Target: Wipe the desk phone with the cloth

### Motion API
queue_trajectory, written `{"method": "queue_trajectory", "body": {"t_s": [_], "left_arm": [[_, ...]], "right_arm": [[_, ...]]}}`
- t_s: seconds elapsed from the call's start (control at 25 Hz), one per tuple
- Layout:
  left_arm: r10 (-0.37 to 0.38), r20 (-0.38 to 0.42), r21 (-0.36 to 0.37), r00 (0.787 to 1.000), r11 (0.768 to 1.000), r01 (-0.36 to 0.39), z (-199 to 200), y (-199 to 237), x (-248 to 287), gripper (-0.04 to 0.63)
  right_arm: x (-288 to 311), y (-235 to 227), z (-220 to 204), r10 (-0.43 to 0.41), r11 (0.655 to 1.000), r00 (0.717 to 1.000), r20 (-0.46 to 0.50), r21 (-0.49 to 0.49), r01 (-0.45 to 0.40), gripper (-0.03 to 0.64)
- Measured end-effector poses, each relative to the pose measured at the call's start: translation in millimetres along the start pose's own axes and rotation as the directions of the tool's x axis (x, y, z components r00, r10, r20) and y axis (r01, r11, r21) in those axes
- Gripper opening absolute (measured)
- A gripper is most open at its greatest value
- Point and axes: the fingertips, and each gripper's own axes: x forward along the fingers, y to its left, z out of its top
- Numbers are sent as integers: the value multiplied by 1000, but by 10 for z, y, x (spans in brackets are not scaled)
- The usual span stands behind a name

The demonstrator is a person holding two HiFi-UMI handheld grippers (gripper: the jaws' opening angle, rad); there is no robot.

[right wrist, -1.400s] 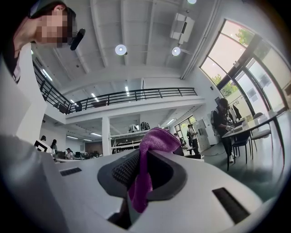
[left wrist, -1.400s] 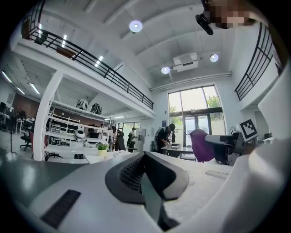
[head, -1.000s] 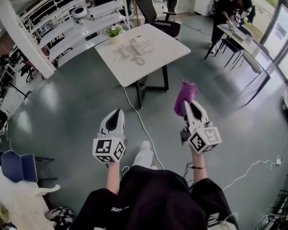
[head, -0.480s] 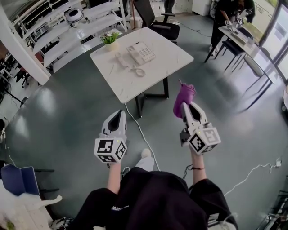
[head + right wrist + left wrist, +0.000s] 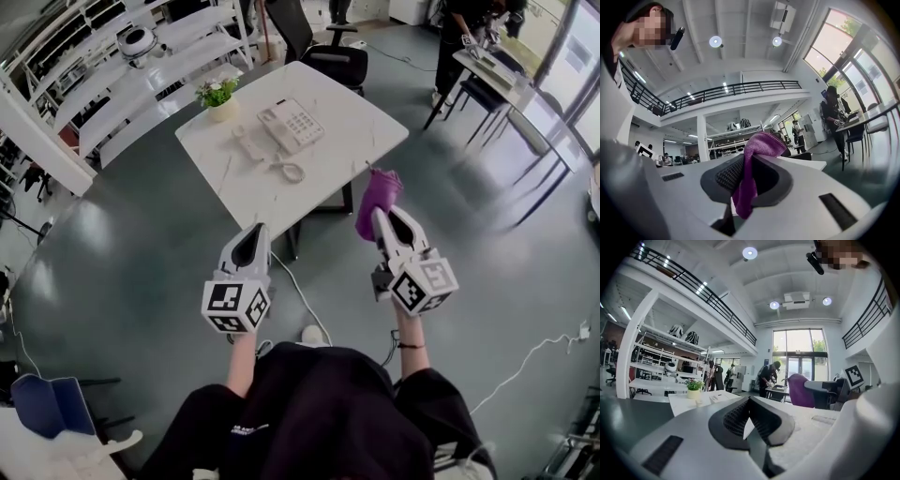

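A white desk phone [image 5: 292, 125] lies on the white table [image 5: 356, 108], its handset [image 5: 247, 143] off to the left with a coiled cord. My right gripper [image 5: 381, 214] hangs at the table's near right edge, shut on a purple cloth [image 5: 376, 201] that sticks out past its tips. In the right gripper view the cloth [image 5: 752, 173] is pinched between the jaws. My left gripper [image 5: 251, 242] hovers over the floor just short of the table's near corner, shut and holding nothing. In the left gripper view its jaws [image 5: 749, 414] meet, and the cloth [image 5: 802, 390] shows at the right.
A small potted plant [image 5: 217, 96] stands at the table's far left corner. A black office chair [image 5: 317, 46] sits behind the table. White shelving [image 5: 141, 66] runs along the left. A cable [image 5: 293, 281] trails on the floor under the table. A person [image 5: 466, 28] stands at another desk, far right.
The view has closed in on the table: both grippers have moved forward toward it, and the cloth now reaches the table's near right edge.
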Motion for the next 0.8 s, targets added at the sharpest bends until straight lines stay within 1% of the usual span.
{"method": "queue_trajectory", "body": {"t_s": [0.28,0.56,0.72,0.8], "left_arm": [[-11,-13,-14,1000,1000,11,-74,177,255,-2],[15,-31,-33,999,999,-16,-176,319,396,-2],[24,-40,-38,999,999,-25,-184,365,560,-2],[41,-46,-44,998,998,-43,-189,409,663,-2]], "right_arm": [[274,-170,-100,-35,999,999,-9,3,35,31],[491,-281,-195,-46,999,998,-36,8,47,31],[689,-394,-184,-48,999,998,-45,13,49,32],[824,-480,-186,-41,999,998,-55,16,42,31]]}}
